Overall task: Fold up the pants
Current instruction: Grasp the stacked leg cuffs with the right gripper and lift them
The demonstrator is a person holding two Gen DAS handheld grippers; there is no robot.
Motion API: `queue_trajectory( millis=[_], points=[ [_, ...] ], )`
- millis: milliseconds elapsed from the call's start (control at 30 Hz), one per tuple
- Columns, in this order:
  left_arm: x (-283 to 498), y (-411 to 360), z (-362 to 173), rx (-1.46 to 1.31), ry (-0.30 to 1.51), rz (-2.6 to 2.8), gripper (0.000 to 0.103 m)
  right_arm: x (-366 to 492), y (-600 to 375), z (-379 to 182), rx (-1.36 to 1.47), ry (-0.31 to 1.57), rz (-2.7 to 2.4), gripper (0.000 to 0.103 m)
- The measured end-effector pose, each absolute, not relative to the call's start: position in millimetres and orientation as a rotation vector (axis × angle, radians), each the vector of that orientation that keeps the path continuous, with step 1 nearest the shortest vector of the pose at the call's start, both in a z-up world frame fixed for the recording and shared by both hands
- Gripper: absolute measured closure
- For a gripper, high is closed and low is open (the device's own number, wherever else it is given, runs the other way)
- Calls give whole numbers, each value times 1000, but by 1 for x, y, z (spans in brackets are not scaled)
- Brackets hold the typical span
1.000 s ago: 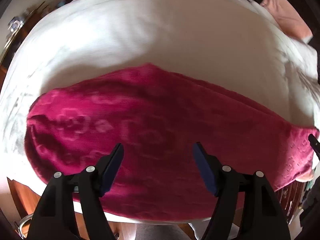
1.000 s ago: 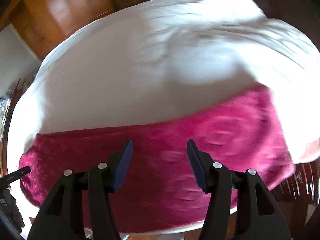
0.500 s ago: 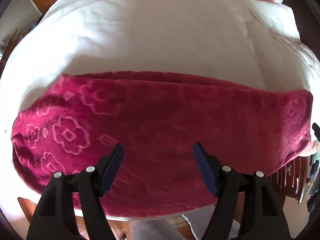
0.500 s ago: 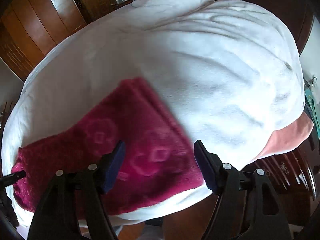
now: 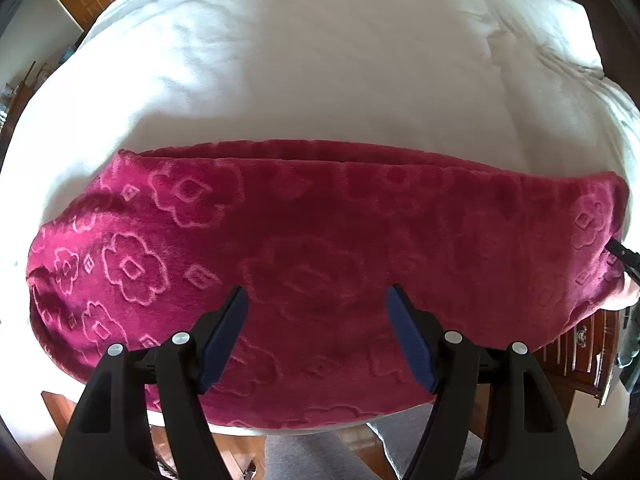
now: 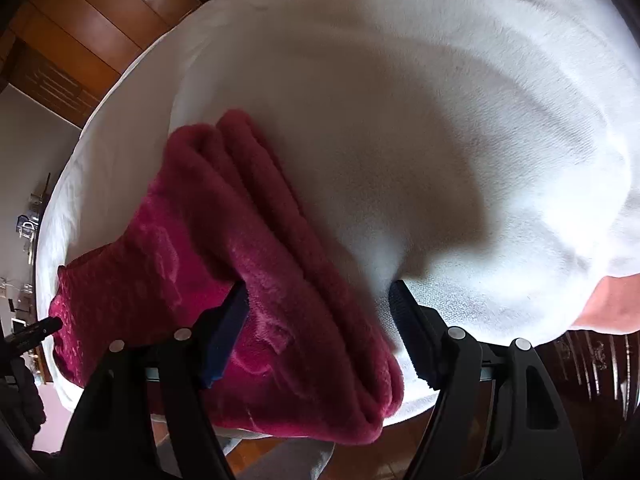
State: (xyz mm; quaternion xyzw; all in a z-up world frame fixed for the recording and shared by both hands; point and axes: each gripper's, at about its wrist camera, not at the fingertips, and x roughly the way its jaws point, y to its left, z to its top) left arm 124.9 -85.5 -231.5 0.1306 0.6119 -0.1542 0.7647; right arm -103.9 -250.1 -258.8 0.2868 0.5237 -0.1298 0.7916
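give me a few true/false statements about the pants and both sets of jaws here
1. The pants are dark pink with an embossed flower pattern. True.
2. They lie on a bare wooden table. False: they lie on a white blanket.
3. The left gripper has its jaws clamped on the fabric. False: they stand open above it.
4. The right gripper sits at one end of the pants, jaws open. True.
5. The pants hang from a hanger. False: they lie flat, folded lengthwise.

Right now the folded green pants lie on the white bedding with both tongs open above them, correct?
Not quite: the pants are deep pink, not green, as the left wrist view shows. The rest holds: they lie folded on the white bedding, with the left tongs and right tongs open.
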Motion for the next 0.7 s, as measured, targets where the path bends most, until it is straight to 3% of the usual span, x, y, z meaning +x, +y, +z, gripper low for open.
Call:
queue_trajectory(
  millis=[67, 133, 233, 333, 700],
  points=[
    [125, -83, -227, 281, 1335, -331, 32, -100, -254, -260, 619, 1130, -262, 38],
    [125, -82, -230, 276, 1343, -327, 32, -91, -257, -263, 633, 1131, -224, 59],
    [125, -80, -234, 270, 1353, -329, 32, -94, -255, -255, 626, 1137, -195, 80],
    [126, -81, -235, 264, 1355, -339, 32, -100, -249, -241, 611, 1127, -191, 84],
    [135, -63, -243, 233, 1370, -380, 32, -102, -194, -175, 689, 1002, -32, 85]
  ],
)
